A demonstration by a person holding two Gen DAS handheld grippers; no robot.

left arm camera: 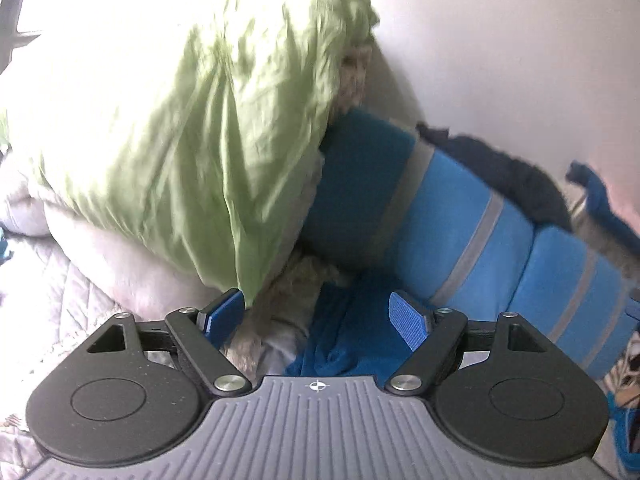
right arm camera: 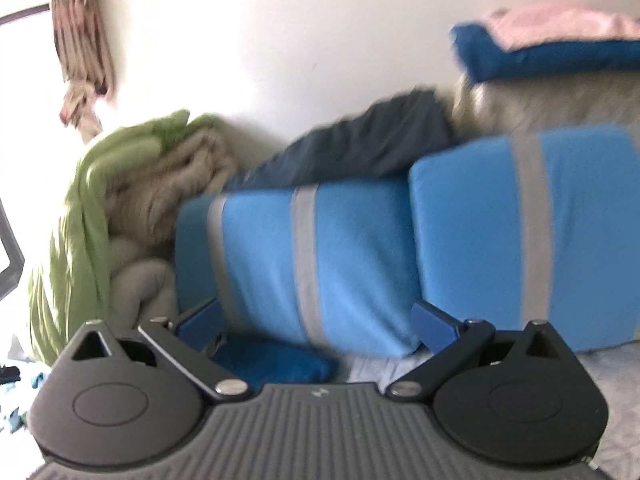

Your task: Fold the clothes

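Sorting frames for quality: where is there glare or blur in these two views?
Left wrist: window glare washes out the green sheet upper left; slight blur. Right wrist: motion blur smears the dark garment and blue cushions; left edge overexposed.

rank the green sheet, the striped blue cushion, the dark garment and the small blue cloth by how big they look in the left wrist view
1. green sheet, though it lies nearest the camera
2. striped blue cushion
3. dark garment and small blue cloth: too alike to rank, both partly hidden
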